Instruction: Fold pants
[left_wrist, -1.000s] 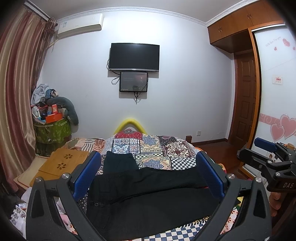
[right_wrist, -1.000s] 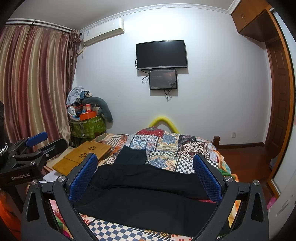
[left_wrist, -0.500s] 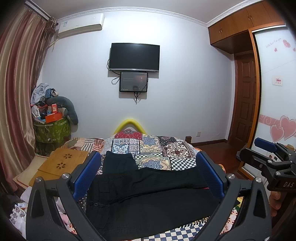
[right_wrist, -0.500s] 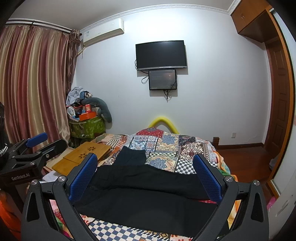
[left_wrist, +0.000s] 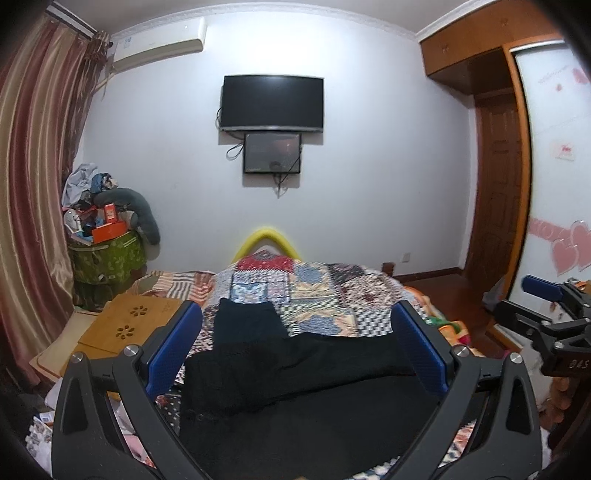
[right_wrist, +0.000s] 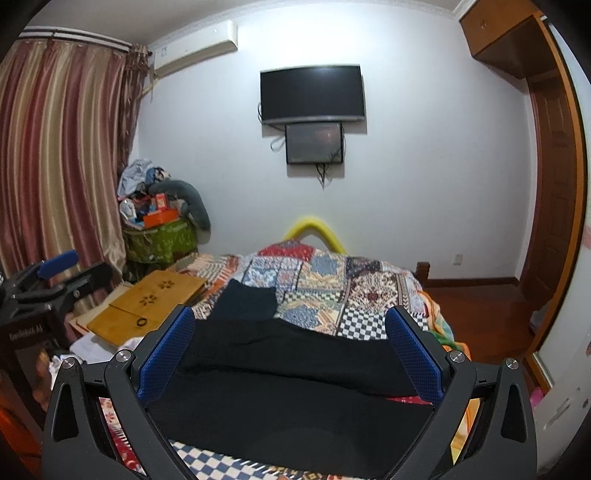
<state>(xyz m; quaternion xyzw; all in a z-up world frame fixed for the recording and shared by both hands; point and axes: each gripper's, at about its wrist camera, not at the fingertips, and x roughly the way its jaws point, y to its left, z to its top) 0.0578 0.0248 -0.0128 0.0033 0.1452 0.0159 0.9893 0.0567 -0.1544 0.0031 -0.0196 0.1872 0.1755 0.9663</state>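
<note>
I hold my left claw and right claw wide open and empty above black pants spread across the patchwork bed, and should pinch only one edge each, level, to fold cleanly.

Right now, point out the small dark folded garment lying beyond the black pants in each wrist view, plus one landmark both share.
Left wrist: small dark folded garment lies left of centre, just beyond the black pants on the patchwork quilt.
Right wrist: it lies left of centre, beyond the pants.
Shared landmark: the wall television.
</note>
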